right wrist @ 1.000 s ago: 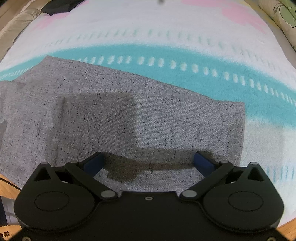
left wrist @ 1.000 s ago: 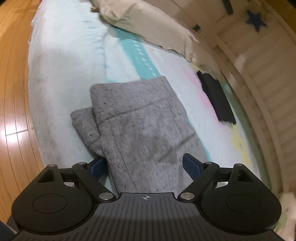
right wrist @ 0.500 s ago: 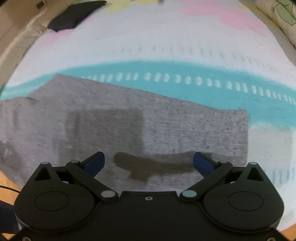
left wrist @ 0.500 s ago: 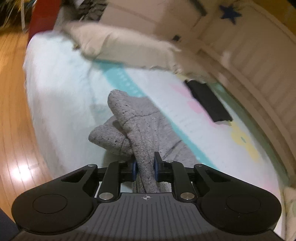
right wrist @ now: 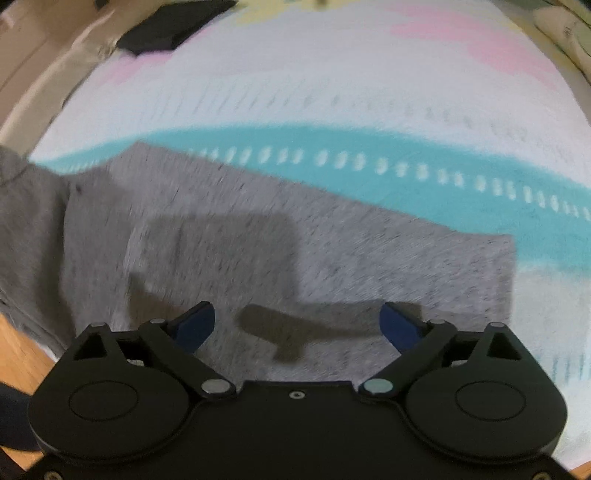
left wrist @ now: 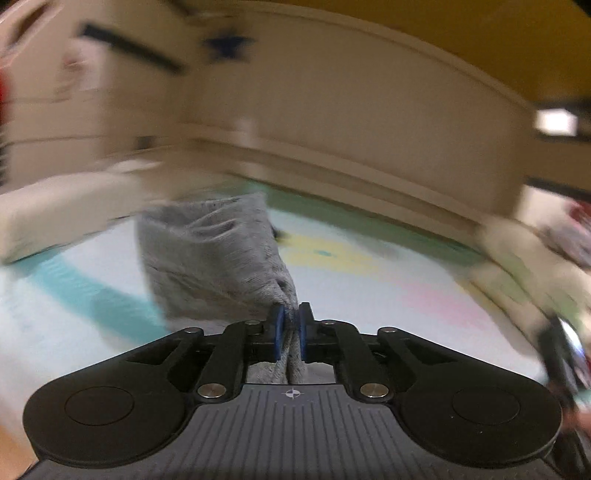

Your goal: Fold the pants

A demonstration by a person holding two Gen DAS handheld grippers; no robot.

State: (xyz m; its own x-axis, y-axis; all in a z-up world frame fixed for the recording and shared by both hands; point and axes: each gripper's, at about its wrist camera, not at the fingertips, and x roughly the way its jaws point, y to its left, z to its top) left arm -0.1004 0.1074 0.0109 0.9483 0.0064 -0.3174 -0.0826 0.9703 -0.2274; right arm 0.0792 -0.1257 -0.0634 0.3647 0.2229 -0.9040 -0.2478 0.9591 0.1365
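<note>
**Grey pants pinched in left gripper, right gripper spread above the flat part**

Blue pads of the left gripper are pressed together on a bunched fold of the grey pants, with cloth pinched between them and hanging down behind the pads. Just ahead of this gripper the fabric rises in a crumpled sheet, lifted off the bedspread. Beyond it lie pastel patches of teal, yellow and pink, then a pale wall with a dark blue star. This view is heavily blurred.

Only the right wrist view shows the rest of the pants lying flat on the bedspread. The right gripper hangs over them with its jaws wide apart, closing slightly just now, nothing between them; whether the fingertips touch the cloth is unclear. Its shadow falls on the fabric directly ahead. To its left the cloth lifts upward. Farther ahead runs a teal stripe with white dashes, then pink patches, and far left a black folded item.
</note>
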